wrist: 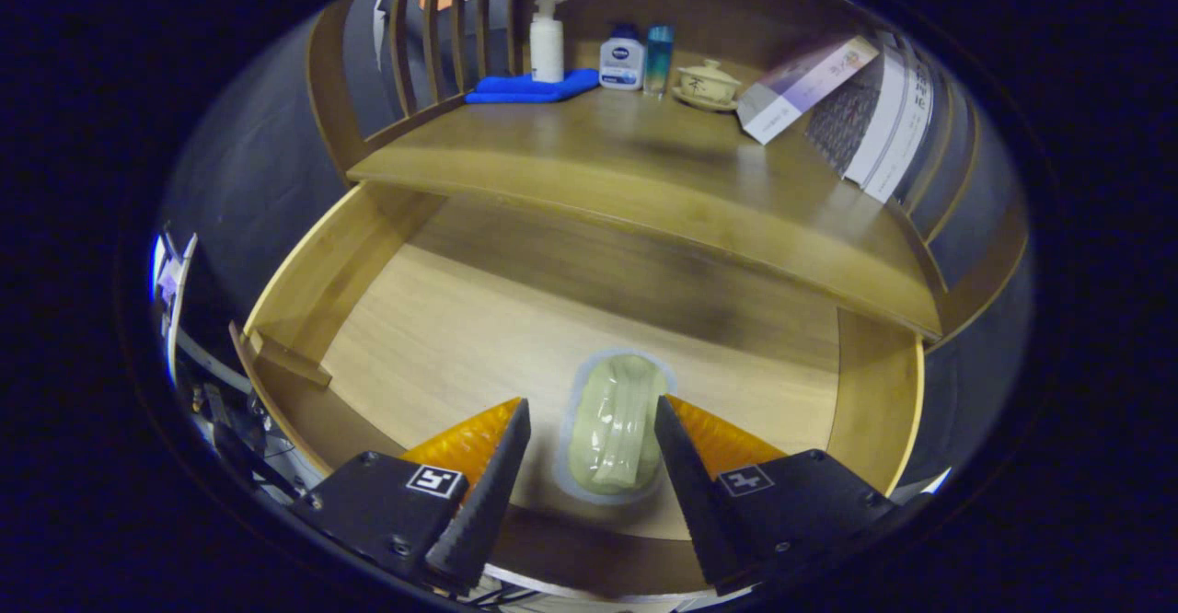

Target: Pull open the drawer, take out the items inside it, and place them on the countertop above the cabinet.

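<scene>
Above an open wooden drawer (304,291), the gripper (589,466) is seen with its fingers spread, one on each side of a pale, plastic-wrapped packet (615,429) lying flat on the drawer floor toward the near edge. No contact between the fingers and the packet can be made out. For a sound grasp, it is judged that the fingers should be lowered until the packet's middle sits squarely between them, then closed gently, since the soft wrapping looks likely to slip or crumple. Beyond the drawer, the countertop (589,167) is shown as bare, glossy wood across its near part, where room for the packet is offered. At the far side, a blue cloth (529,88), a white pump bottle (547,42), a small lotion bottle (621,61), a slim teal bottle (658,59) and a lidded cup (707,84) are lined up, with boxes (801,88) leaning at the far right.
</scene>
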A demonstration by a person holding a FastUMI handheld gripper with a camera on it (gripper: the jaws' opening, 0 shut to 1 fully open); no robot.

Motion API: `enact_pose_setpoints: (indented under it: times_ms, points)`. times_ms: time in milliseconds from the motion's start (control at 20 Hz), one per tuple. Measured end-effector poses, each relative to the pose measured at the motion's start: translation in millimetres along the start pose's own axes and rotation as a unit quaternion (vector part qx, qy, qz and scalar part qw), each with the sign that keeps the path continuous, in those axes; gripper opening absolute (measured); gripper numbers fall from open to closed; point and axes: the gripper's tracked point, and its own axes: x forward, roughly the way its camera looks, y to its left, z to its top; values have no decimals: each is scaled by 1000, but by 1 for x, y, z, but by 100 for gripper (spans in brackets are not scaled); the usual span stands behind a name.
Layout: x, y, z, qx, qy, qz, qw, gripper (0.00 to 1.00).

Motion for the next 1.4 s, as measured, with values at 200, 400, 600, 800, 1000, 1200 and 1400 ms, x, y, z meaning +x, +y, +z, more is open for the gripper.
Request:
enact_pose_setpoints:
  times_ms: [200,400,600,800,1000,1200,1400]
  points:
    - [9,-1,-6,21,30,6,999,76]
    - [21,-10,-11,12,50,-17,999,64]
    - [27,-14,-10,16,55,-18,998,49]
    - [25,-18,-9,40,54,-7,998,22]
    - [13,-19,-6,48,44,3,998,17]
    - [-14,-25,10,40,20,-2,999,17]
    - [-40,-30,22,27,0,-6,1000,17]
